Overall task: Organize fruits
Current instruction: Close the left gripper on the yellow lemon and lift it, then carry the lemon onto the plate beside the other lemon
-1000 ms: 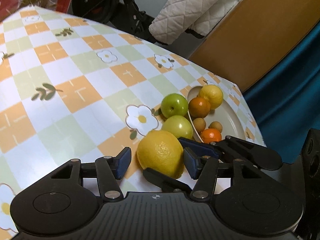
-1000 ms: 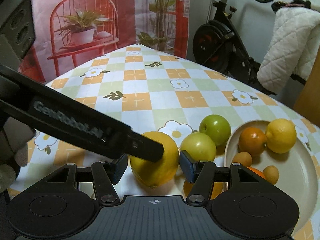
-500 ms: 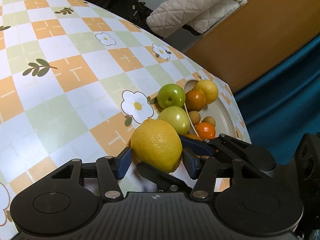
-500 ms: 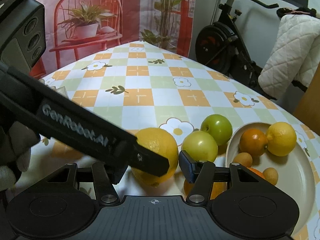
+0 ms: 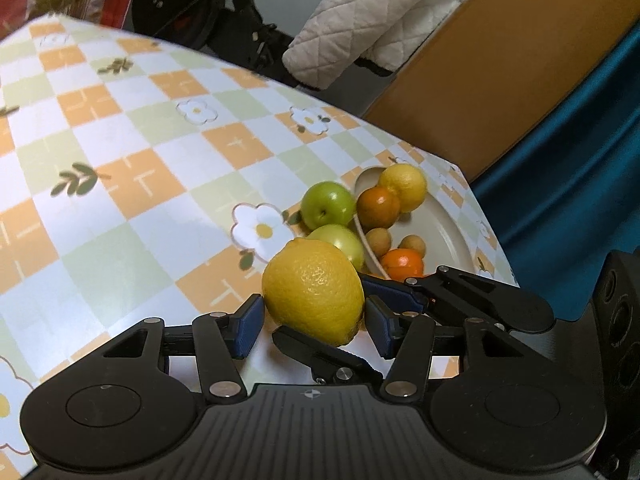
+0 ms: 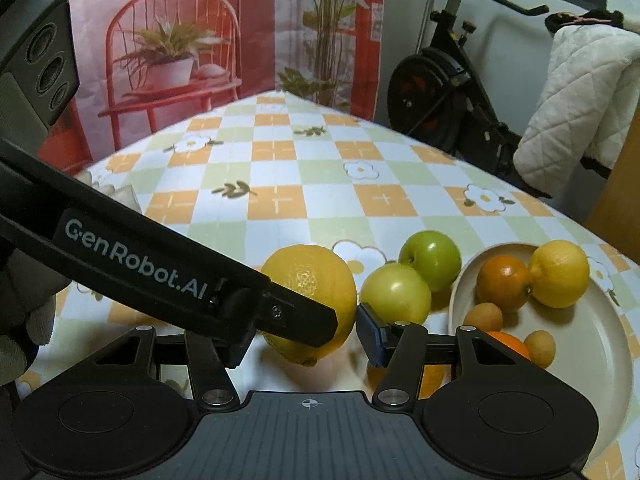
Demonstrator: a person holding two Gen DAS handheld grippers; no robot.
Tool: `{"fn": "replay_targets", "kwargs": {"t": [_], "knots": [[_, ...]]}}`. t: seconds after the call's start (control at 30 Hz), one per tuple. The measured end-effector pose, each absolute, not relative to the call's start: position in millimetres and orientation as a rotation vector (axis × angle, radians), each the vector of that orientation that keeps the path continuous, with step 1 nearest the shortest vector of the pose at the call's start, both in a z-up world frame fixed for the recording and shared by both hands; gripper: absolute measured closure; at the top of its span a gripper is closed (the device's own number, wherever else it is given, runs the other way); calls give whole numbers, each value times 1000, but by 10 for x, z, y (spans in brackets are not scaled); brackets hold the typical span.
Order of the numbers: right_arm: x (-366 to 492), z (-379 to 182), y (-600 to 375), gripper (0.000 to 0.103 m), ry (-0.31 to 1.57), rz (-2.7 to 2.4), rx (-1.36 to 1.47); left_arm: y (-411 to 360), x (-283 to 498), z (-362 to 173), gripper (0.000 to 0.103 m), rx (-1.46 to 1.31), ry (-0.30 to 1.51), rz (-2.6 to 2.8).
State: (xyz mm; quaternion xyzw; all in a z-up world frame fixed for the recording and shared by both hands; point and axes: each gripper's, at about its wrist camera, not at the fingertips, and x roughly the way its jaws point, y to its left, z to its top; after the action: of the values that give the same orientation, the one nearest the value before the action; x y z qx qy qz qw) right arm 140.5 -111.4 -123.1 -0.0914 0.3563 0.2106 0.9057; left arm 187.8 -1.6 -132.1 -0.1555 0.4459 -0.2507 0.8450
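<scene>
A large yellow lemon [image 5: 314,290] sits between the blue pads of both grippers and looks lifted a little off the tablecloth. My left gripper [image 5: 312,320] stands around it; its left pad shows a small gap, its right pad is close to the peel. My right gripper [image 6: 308,332] comes from the other side, its right pad [image 6: 370,336] beside the lemon [image 6: 310,280], its left pad hidden by the left gripper's arm. Two green apples [image 6: 430,254] [image 6: 396,294] lie beside a cream plate [image 6: 600,364] holding a lemon, oranges and small brown fruits.
The checked flower tablecloth [image 5: 120,184] stretches to the left and back. The plate [image 5: 448,228] sits near the table's right edge. An exercise bike [image 6: 444,92], a quilted white cloth [image 5: 376,24] and a wooden panel stand beyond the table.
The large lemon has risen slightly and sits higher between the pads. The left wrist view has tilted up, showing more of the room beyond the table.
</scene>
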Motion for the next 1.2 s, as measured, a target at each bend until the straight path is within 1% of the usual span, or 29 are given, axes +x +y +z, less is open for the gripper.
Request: {"fn": "replay_targets", "kwargs": {"t": [0.3,0.6,0.9,1.2], "knots": [[1294,-996,-1495,52,669,399,-100,-423,1826,-987,45,-209,900,-553],[1293,-874,-2229,52,619,309,-16,-1187,1956,-787,45,-79,883,-618],[1486,-969,-2955,52,605,219,40,-1859,2236,-864,45,-29,901,-663],[1837,-1180,-3305,52,616,192,87,-2175,2578,-1009,45,8,935,-654]]}}
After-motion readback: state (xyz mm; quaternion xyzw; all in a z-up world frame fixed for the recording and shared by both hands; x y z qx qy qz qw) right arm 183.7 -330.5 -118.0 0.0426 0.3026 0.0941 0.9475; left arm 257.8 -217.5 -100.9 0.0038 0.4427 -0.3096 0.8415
